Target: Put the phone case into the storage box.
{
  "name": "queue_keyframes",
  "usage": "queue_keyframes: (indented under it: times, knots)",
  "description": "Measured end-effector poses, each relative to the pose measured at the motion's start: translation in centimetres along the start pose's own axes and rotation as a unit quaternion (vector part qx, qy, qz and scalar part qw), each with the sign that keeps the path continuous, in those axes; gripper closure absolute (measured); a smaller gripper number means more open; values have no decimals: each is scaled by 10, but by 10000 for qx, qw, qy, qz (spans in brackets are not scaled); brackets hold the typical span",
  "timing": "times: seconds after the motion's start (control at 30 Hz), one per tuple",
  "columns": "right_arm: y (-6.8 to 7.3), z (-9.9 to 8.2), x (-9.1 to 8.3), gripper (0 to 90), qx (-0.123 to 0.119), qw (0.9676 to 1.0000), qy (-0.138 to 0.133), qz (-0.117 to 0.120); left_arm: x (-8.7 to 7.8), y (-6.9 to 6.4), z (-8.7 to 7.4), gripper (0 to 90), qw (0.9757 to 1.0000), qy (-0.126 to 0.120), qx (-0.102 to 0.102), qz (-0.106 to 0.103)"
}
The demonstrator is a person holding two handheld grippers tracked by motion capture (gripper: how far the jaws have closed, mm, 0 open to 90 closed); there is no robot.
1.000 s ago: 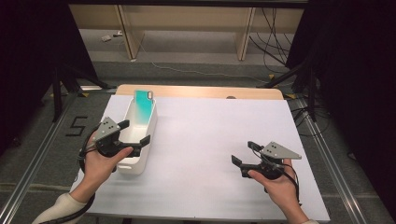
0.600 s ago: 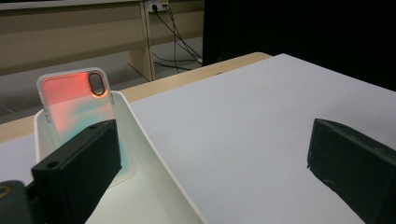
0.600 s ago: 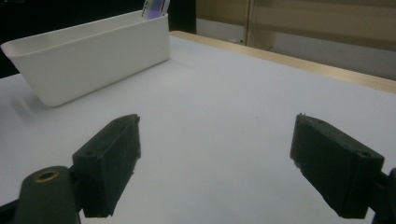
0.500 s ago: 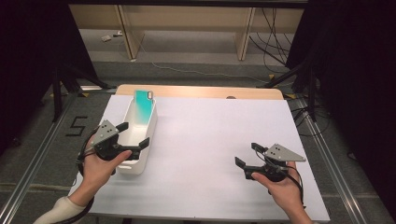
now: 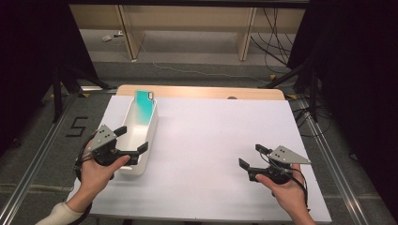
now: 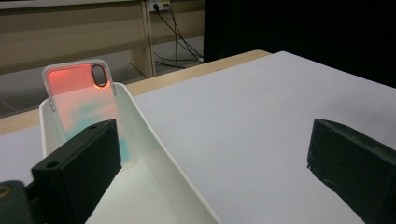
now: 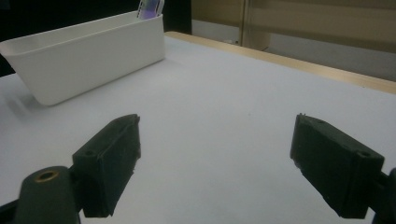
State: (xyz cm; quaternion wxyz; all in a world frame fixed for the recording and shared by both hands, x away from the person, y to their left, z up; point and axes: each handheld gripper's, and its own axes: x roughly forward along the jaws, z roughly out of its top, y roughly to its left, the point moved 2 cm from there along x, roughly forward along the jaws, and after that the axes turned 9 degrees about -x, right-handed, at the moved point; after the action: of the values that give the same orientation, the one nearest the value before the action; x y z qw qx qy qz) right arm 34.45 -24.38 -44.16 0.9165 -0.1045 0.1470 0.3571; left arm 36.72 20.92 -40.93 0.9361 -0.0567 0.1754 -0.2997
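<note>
A long white tub (image 5: 151, 132) stands on the left of the white table (image 5: 220, 136). A phone case (image 5: 144, 105), teal from above, leans upright at the tub's far end. In the left gripper view the phone case (image 6: 81, 100) glows orange-red at its top against the tub (image 6: 154, 154). My left gripper (image 5: 132, 139) is open and hovers over the tub's near end, one jaw over the inside and one beyond the right wall. My right gripper (image 5: 250, 156) stands open above bare table at the front right, empty. The tub (image 7: 88, 58) lies far off in the right gripper view.
A wooden strip (image 5: 202, 92) runs along the table's far edge. Beyond it are shelf legs (image 5: 245, 33) and loose cables (image 5: 274, 44) on the floor. A metal rail (image 5: 334, 173) borders the table on the right.
My right gripper has drifted a little towards me and to the right. My left gripper has shifted slightly over the tub's near end. Both stay open.
</note>
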Motion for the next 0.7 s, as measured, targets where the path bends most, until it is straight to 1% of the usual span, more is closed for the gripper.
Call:
queue_keyframes:
  times: [0.03, 0.2, 0.47, 0.5, 0.53, 0.57, 0.6, 0.63, 0.67, 0.7]
  knots:
    - [-1, 0, -4, 170, -77, 9997, 222, -9, 0, 0, -1, 22, 10000, 6, -12, 10]
    - [-1, 0, -5, 170, -42, 9997, 216, -56, -1, 2, -3, 22, 10000, 28, -5, 32]
    - [-2, -1, -5, 170, -69, 9998, 210, -32, -1, 4, -7, 22, 10000, 45, -22, 54]
    - [-1, -2, -2, 170, -55, 9999, 78, -59, 0, 4, -8, 22, 10000, 26, -40, 51]
    - [-1, -2, -1, 170, 1, 10000, 6, -20, 0, 4, -8, 22, 10000, 39, -27, 64]
    - [0, -2, -1, 170, 23, 10000, 16, -45, 1, 3, -9, 22, 10000, 33, -7, 57]
    - [-1, -2, -2, 170, -29, 9999, 100, -57, 1, 3, -9, 22, 10000, 43, 13, 66]
    - [-1, -2, -2, 170, -44, 9999, 88, -35, 1, 3, -9, 23, 10000, 38, 20, 62]
    - [0, -2, -3, 170, 8, 9999, 141, -12, 2, 3, -10, 23, 10000, 40, 19, 51]
    - [0, -3, -2, 170, -13, 9999, 132, -31, 2, 3, -11, 23, 10000, 34, 16, 30]
